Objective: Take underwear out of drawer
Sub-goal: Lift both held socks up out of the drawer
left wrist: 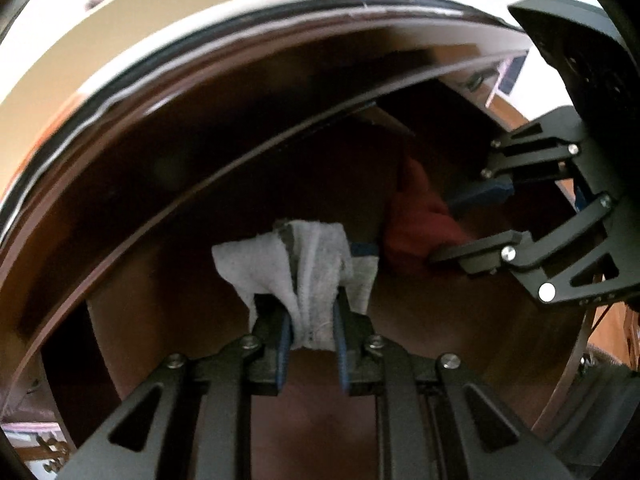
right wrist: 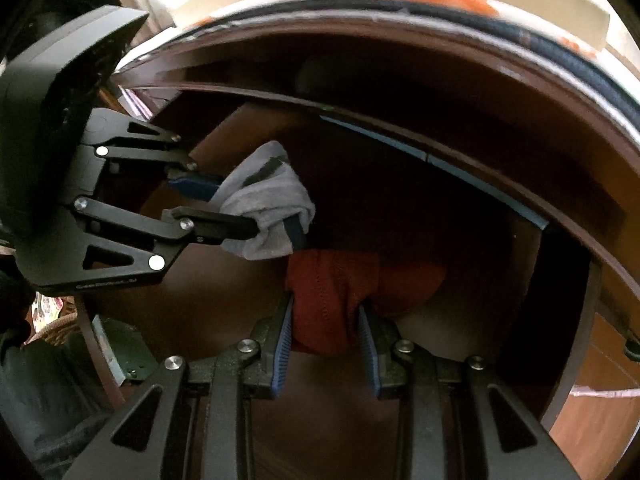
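Observation:
The brown wooden drawer (left wrist: 400, 344) is pulled open below the cabinet top. My left gripper (left wrist: 312, 320) is shut on a grey pair of underwear (left wrist: 288, 264) with a dark blue waistband, held inside the drawer; the same gripper (right wrist: 236, 208) and grey underwear (right wrist: 272, 200) show at the left of the right wrist view. My right gripper (right wrist: 326, 320) is shut on a dark red pair of underwear (right wrist: 340, 292) inside the drawer, just right of the grey pair. The right gripper (left wrist: 460, 224) and the red underwear (left wrist: 416, 220) also show in the left wrist view.
The dark underside and front edge of the cabinet top (left wrist: 280, 92) overhang the drawer close above both grippers. The drawer's right side wall (right wrist: 568, 320) stands close to the right gripper. A cream-coloured box (left wrist: 120, 40) sits on the cabinet top.

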`<state>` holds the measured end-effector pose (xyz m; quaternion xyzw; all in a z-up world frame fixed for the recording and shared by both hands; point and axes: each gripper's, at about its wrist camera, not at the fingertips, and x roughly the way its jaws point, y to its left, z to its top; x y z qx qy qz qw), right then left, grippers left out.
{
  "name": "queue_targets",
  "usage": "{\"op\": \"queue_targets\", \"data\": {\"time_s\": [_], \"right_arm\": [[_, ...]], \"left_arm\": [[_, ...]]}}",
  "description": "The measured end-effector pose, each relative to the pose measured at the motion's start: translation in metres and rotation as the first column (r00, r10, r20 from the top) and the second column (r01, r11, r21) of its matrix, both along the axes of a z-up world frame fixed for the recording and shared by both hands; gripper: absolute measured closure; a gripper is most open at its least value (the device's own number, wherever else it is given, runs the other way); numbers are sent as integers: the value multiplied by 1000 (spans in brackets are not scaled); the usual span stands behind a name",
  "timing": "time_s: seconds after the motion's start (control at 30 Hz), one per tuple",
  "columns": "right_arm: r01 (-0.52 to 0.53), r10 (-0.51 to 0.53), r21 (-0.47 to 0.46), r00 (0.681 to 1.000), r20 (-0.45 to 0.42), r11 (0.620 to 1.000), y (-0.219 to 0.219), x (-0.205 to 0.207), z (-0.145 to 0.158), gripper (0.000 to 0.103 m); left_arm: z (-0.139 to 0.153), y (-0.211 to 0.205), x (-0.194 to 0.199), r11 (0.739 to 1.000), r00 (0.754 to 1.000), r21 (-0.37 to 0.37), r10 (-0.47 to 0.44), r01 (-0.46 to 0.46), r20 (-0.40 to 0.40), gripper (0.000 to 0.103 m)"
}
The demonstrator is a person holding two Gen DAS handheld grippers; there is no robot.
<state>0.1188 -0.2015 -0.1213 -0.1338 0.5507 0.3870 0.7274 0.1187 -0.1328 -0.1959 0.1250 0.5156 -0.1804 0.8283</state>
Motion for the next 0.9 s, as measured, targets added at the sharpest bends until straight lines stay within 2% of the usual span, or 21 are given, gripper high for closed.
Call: {"op": "queue_targets", "data": {"time_s": [0.13,0.33,0.6,0.9], "right_arm": [[2,-2,31,1000,23,1000,-5,-4,7,70],[7,-12,66,997,72,998,-12,-10,17,70],[0,-14,95,990,140,995,-21,-17,28,70],[11,-36,138,983,181,990,-31,-22,35,70]], "left_arm": [[-4,16,-7,999,999,-31,31,-30,37,87],[6,33,-20,996,989,-57,72,-65,132,87],[14,53,-40,994,977,-79,94,-80,193,87],[24,64,-45,986,961,-111,144,-120,235,87]]}}
